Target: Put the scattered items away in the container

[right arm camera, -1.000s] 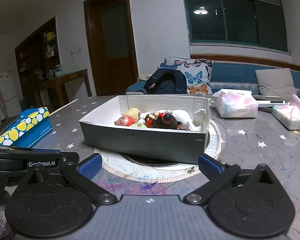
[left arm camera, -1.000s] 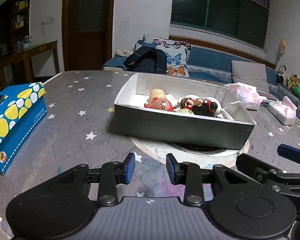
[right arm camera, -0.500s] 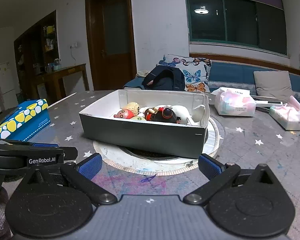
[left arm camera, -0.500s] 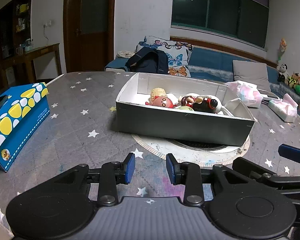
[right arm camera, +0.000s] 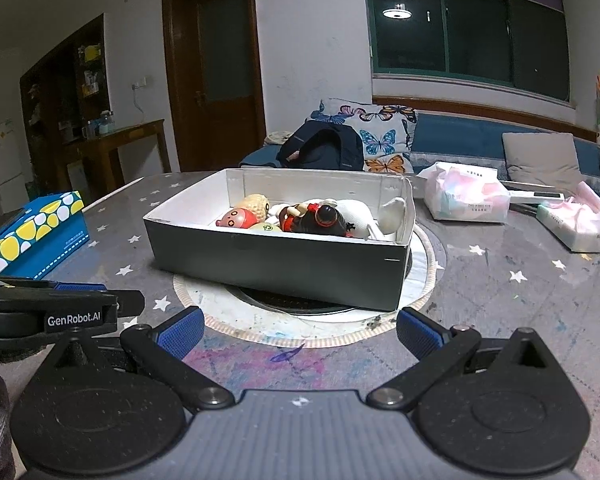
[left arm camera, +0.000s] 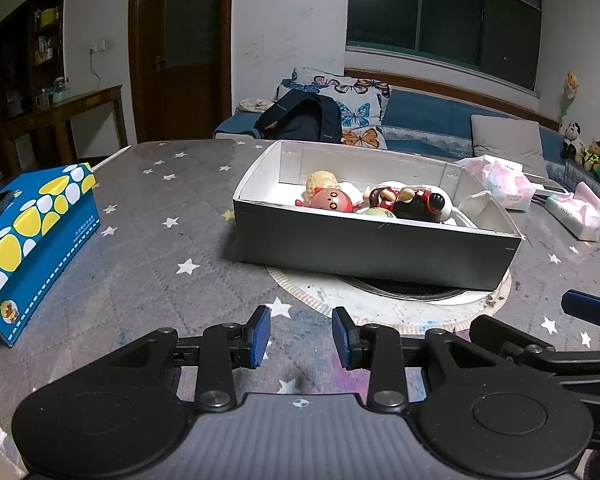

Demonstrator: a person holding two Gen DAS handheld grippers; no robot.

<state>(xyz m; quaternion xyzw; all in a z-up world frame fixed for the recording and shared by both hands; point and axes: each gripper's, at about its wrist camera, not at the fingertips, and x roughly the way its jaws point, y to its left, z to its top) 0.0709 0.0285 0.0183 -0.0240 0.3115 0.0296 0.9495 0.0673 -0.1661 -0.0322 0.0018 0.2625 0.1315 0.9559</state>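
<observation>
Black hand-held gripper (right arm camera: 298,330), blue ribbed pads (right arm camera: 180,330), white "GenRobot.AI" label.

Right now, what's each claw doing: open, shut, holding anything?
Left claw: partly open, narrow gap, holding nothing.
Right claw: wide open, holding nothing.

Open worktop in front, box walls ahead

Bare star-patterned worktop (left arm camera: 148,216) lies between both grippers and the grey cardboard box (right arm camera: 276,264), whose near wall stands upright across the middle; its open top gives way in from above, though the toys (right arm camera: 300,216) fill much of the floor. A blue tissue box (left arm camera: 32,232) blocks the left edge. Two tissue packs (right arm camera: 468,196) crowd the far right. The left gripper (left arm camera: 298,336) has fingers narrowly apart, the right gripper (right arm camera: 300,326) wide.
</observation>
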